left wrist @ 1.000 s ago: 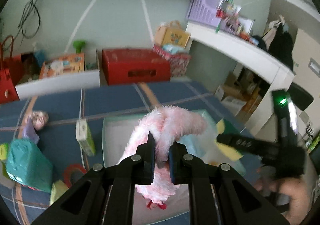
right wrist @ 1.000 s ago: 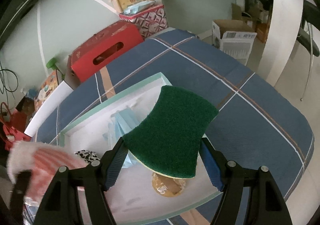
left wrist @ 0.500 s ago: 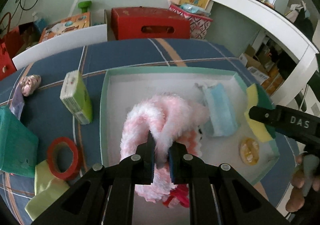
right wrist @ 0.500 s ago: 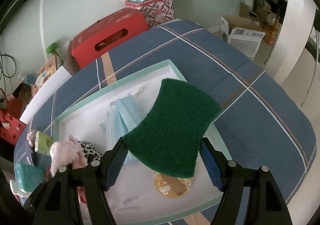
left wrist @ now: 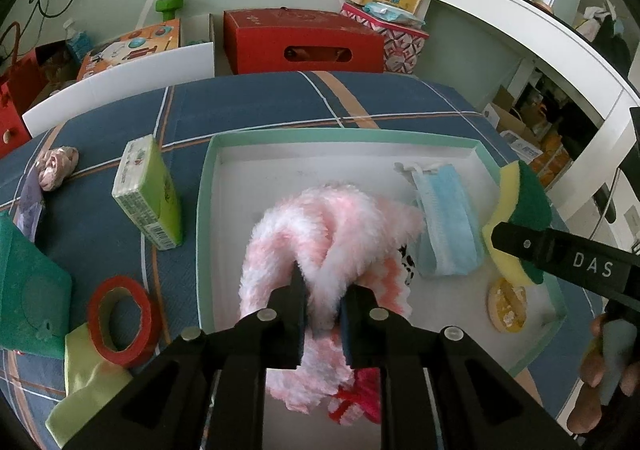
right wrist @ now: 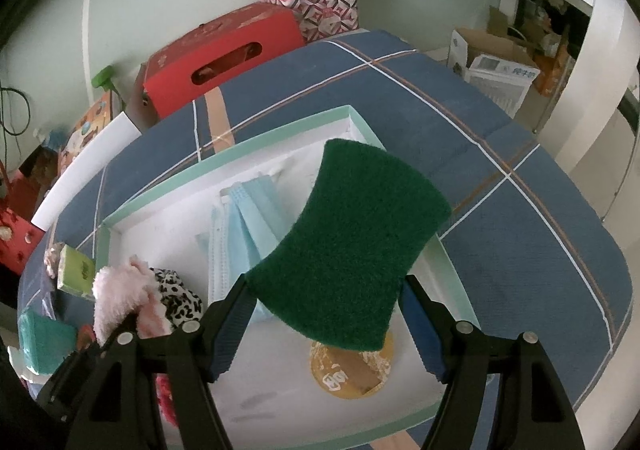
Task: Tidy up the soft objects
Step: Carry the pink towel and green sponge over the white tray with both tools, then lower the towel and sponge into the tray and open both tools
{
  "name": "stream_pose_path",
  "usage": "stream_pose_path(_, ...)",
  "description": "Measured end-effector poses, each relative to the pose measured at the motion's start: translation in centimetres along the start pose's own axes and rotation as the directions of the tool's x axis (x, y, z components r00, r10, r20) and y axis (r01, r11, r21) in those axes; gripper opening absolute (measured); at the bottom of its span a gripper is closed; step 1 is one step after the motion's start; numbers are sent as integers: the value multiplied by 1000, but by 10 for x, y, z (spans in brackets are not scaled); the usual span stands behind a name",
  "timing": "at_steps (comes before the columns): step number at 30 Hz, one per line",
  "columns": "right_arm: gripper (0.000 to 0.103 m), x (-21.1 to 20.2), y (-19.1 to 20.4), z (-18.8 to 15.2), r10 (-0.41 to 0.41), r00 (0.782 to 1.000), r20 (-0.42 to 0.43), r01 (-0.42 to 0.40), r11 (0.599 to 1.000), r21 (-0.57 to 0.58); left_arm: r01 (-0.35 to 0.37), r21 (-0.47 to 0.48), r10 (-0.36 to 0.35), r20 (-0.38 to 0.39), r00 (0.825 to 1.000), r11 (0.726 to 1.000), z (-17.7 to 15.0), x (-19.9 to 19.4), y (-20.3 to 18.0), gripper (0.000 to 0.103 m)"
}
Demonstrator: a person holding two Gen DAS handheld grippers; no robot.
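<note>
The tray point(left wrist: 204, 210) on the table point(left wrist: 248, 106) already holds a blue face mask point(left wrist: 446, 222), a round yellow pad point(left wrist: 506, 308) and a leopard-print piece point(right wrist: 178, 300). The left claw point(left wrist: 322, 292) has the pink fluffy sock point(left wrist: 332, 226) down inside the tray and its jaws are opening, fluff between them — nearly released. The right claw point(right wrist: 326, 308) grips the green-and-yellow sponge point(right wrist: 352, 242) above the tray, not yet set down. Left outside, by my reading: the tissue pack point(left wrist: 146, 194), a yellow-green cloth point(left wrist: 86, 382) and a small crumpled pink thing point(left wrist: 58, 166).
</note>
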State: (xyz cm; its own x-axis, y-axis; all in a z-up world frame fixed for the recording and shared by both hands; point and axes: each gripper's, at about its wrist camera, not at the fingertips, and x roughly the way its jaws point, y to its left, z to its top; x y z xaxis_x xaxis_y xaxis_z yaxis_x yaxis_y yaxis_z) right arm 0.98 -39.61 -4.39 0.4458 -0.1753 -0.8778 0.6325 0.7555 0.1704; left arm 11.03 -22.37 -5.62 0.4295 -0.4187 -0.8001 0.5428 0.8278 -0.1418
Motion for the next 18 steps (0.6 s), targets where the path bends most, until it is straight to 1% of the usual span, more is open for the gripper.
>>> stream_pose_path(1, 76, -1, 1, 0, 1, 1000, -1, -1, 1000, -4, 2, 0, -2, -1, 1000, 1000, 1, -1, 0, 23)
stream_pose_path(2, 77, -2, 2, 0, 4, 1000, -1, -4, 1000, -8, 2, 2, -2, -2, 1000, 1000, 2, -2, -1, 30)
stream_pose_path(3, 77, -3, 2, 0, 5, 1000, -1, -5, 1000, -11, 1, 5, -1, -2, 1000, 1000, 3, -4, -2, 35)
stream_pose_path(4, 77, -4, 3, 1, 6, 1000, 1, -6, 1000, -15, 1, 9, -1, 2, 1000, 1000, 3, -6, -3, 44)
stream_pose_path(5, 78, -7, 4, 0, 6, 1000, 4, -6, 1000, -21, 3, 12, -3, 6, 1000, 1000, 4, -9, -5, 50)
stream_pose_path(7, 80, -10, 6, 1, 5, 1000, 12, -5, 1000, -29, 4, 15, -4, 12, 1000, 1000, 5, -14, -6, 53)
stream_pose_path(8, 84, -13, 7, 1, 4, 1000, 17, -3, 999, -32, 5, 17, -5, 14, 1000, 1000, 6, -16, -7, 55)
stream_pose_path(9, 86, -15, 7, 1, 3, 1000, 24, -3, 999, -34, 2, 19, -3, 15, 1000, 1000, 7, -19, -7, 56)
stream_pose_path(11, 86, -20, 8, 2, 6, 999, 36, -4, 999, -35, -13, 21, 13, 21, 1000, 1000, 9, -25, -8, 62)
stream_pose_path(13, 86, -24, 8, 2, 9, 999, 45, -8, 999, -32, -30, 26, 29, 29, 999, 999, 11, -32, -7, 65)
stream_pose_path(17, 86, -30, 9, 3, 11, 998, 55, -9, 999, -32, -63, 25, 62, 46, 997, 998, 15, -46, -3, 75)
stream_pose_path(18, 86, -31, 9, 3, 12, 998, 55, -10, 999, -33, -68, 23, 67, 48, 997, 997, 16, -48, -2, 75)
